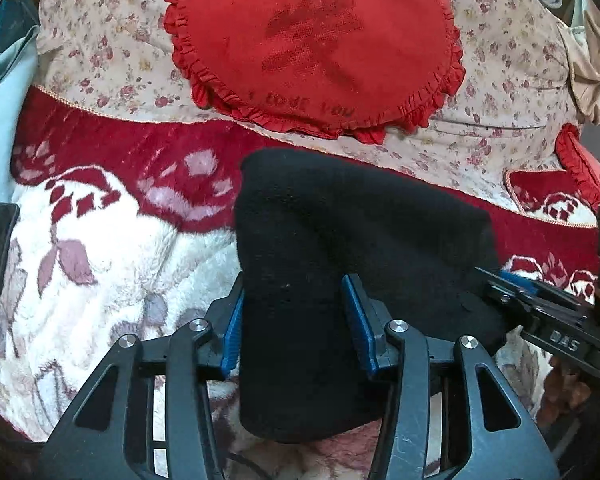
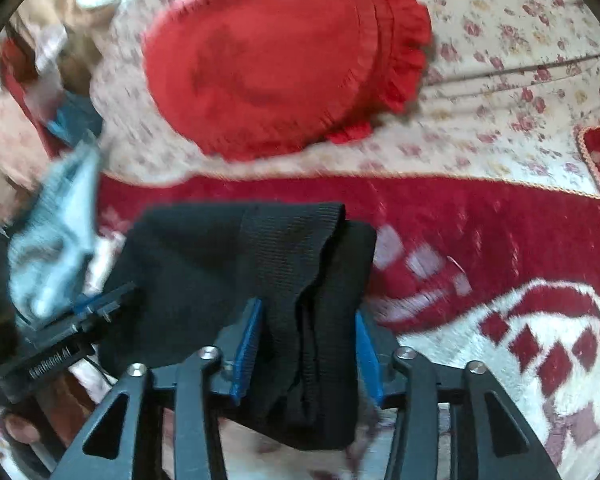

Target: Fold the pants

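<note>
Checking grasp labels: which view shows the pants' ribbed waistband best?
Right wrist: the black pants show their ribbed band's edge close up between the jaws, despite blur. Left wrist shows only plain black fabric, no ribbing.

Each camera sits on its tool, looking down close over the bed. Both views share the red heart pillow [image 1: 312, 44] [image 2: 272, 60].

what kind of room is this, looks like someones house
Most likely a bedroom at home: a plush red and white blanket, a floral quilt and a frilled red cushion, the black pants on top.
</note>
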Demonstrator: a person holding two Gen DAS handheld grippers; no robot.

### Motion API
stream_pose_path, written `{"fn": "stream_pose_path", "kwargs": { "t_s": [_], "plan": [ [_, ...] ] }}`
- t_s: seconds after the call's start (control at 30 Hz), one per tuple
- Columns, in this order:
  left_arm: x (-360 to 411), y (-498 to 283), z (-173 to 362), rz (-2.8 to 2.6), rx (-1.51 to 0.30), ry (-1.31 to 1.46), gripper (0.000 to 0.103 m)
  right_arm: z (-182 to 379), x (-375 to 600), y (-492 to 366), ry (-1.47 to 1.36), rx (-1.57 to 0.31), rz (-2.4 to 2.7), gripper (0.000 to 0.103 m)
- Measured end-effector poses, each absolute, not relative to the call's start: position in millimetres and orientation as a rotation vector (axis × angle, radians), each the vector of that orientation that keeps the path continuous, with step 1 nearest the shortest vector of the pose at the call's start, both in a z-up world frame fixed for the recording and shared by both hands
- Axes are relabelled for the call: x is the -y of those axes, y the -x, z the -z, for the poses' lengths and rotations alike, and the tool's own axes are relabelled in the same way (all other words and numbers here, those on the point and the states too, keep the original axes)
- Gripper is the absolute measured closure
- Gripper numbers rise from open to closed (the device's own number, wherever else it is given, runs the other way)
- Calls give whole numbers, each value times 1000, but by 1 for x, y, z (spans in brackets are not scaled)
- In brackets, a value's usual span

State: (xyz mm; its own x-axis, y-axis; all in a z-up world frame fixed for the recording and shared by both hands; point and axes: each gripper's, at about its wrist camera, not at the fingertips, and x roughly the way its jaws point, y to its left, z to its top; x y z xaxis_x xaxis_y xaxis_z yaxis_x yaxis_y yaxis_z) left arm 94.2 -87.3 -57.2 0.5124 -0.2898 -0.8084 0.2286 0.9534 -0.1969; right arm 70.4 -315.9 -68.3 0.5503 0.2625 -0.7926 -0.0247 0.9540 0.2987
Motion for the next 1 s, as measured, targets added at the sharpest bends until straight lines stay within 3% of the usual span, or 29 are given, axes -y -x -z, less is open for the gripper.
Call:
{"fn": "stream_pose_path", "kwargs": {
  "t_s": [0.37,0.73,1.0],
  "plan": [
    [87,-61,46,267,-951,-1,55,17,292,-31,-122,-862,-162,58],
    [91,-56,53,232,-942,-12,54,62,282,-33,-96,-923,-116,58],
    [92,-48,45,199,-930,-48,54,40,282,-23,-82,-882,-120,58]
  ]
}}
